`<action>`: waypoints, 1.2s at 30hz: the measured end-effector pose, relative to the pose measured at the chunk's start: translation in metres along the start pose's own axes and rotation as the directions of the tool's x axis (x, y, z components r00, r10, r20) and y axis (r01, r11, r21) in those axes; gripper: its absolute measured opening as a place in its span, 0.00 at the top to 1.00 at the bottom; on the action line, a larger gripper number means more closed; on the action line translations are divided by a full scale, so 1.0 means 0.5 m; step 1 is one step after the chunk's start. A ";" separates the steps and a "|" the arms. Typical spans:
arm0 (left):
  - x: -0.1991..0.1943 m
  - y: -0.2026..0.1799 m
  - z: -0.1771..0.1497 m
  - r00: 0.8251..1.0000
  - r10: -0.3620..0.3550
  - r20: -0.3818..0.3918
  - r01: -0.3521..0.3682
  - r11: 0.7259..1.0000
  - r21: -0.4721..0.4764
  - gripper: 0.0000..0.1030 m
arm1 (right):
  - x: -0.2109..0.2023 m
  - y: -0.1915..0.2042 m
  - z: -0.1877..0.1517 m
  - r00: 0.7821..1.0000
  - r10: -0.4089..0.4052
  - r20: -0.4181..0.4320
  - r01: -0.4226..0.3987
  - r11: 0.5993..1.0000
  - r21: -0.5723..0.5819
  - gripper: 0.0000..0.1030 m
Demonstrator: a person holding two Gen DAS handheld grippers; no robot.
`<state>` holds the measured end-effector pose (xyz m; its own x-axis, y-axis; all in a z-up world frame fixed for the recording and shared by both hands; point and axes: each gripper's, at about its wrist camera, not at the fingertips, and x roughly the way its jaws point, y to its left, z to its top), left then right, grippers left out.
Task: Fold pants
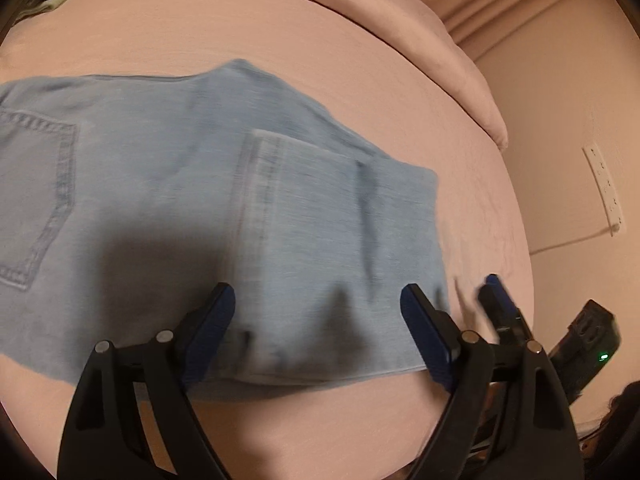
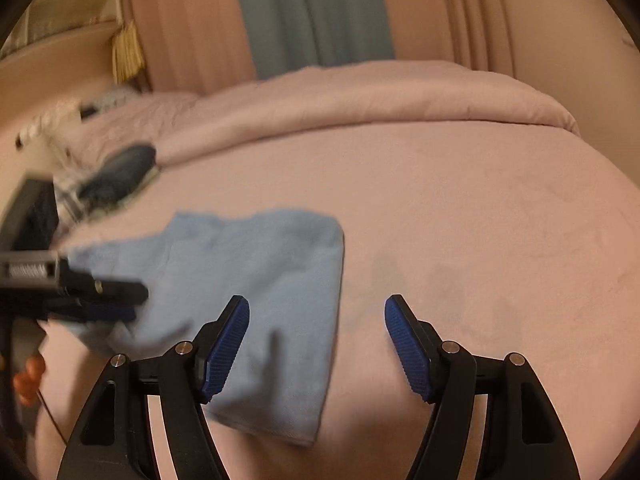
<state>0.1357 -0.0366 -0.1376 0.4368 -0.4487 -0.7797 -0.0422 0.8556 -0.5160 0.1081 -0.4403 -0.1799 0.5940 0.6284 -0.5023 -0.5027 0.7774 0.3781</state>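
Note:
Light blue denim pants lie folded on a pink bed sheet, with a back pocket showing at the left and a leg hem doubled over on top. My left gripper hovers open over the near edge of the pants, nothing between its blue pads. In the right wrist view the pants lie left of centre. My right gripper stands open above their right edge, empty. The left gripper's fingers reach in from the left over the denim. The right gripper's fingers show beside the pants' right corner.
A folded pink duvet lies across the far end of the bed. A dark oval object and some clutter sit at the far left. The bed edge runs along a wall with an outlet and a cable. Curtains hang behind.

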 end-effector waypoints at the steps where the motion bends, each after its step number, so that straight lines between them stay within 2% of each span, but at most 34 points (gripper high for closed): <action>1: -0.005 0.011 -0.001 1.000 -0.003 0.002 0.003 1.000 -0.016 0.18 | -0.006 -0.002 0.005 0.999 0.036 0.017 -0.036 0.999 0.020 0.31; 5: -0.023 0.043 -0.003 0.999 -0.042 0.025 0.043 0.997 -0.058 0.18 | -0.027 0.013 0.018 0.995 0.053 0.085 -0.055 0.998 0.018 0.31; 7: -0.034 0.055 -0.007 0.998 -0.059 0.034 0.061 0.996 -0.058 0.18 | -0.011 0.029 0.023 0.993 0.100 0.064 -0.101 0.995 0.012 0.31; 9: -0.044 0.066 -0.013 0.996 -0.076 0.043 0.079 0.995 -0.059 0.18 | 0.018 0.044 0.019 0.990 0.141 0.014 -0.142 0.990 0.019 0.31; 11: -0.056 0.078 -0.016 0.995 -0.089 0.052 0.093 0.993 -0.067 0.18 | 0.054 0.061 0.001 0.983 0.164 -0.088 -0.162 0.986 0.030 0.31; 13: -0.071 0.090 -0.015 0.994 -0.092 0.056 0.096 0.993 -0.069 0.18 | 0.092 0.072 -0.023 0.963 0.187 -0.193 -0.181 0.982 0.049 0.31; 14: -0.073 0.088 -0.013 0.994 -0.093 0.058 0.097 0.993 -0.070 0.18 | 0.103 0.076 -0.034 0.964 0.167 -0.206 -0.161 0.986 0.042 0.31; 17: -0.094 0.103 -0.022 0.991 -0.109 0.076 0.114 0.991 -0.075 0.18 | 0.090 0.094 -0.036 0.971 0.128 -0.203 -0.133 0.991 -0.014 0.31; 19: -0.111 0.110 -0.029 0.987 -0.120 0.105 0.128 0.989 -0.072 0.18 | 0.075 0.094 -0.030 0.969 0.138 -0.206 -0.137 0.990 0.022 0.31; 23: -0.154 0.137 -0.054 0.972 -0.140 0.190 0.156 0.985 -0.071 0.18 | 0.052 0.103 -0.024 0.973 0.179 -0.146 -0.174 0.984 0.046 0.30; 26: -0.192 0.160 -0.072 0.957 -0.156 0.243 0.181 0.980 -0.085 0.18 | 0.098 0.102 -0.044 0.960 0.135 -0.244 -0.129 0.991 0.043 0.30; 28: -0.227 0.194 -0.091 0.950 -0.146 0.274 0.180 0.978 -0.104 0.18 | 0.093 0.111 -0.045 0.967 0.113 -0.228 -0.113 0.994 0.014 0.29; 30: -0.253 0.228 -0.106 0.945 -0.144 0.293 0.188 0.974 -0.129 0.17 | 0.086 0.118 -0.041 0.964 0.098 -0.248 -0.097 0.995 0.015 0.29; 34: -0.295 0.304 -0.143 0.931 -0.132 0.339 0.207 0.959 -0.195 0.16 | 0.066 0.116 -0.024 0.964 0.137 -0.227 -0.117 0.988 0.101 0.29; 36: -0.298 0.331 -0.150 0.927 -0.136 0.350 0.225 0.948 -0.226 0.16 | 0.067 0.132 -0.018 0.966 0.146 -0.214 -0.124 0.986 0.109 0.29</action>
<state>-0.0035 0.1523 -0.1334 0.7253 -0.4420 -0.5278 -0.1448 0.6515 -0.7447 0.0894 -0.3684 -0.1788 0.3665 0.7142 -0.5963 -0.5009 0.6915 0.5204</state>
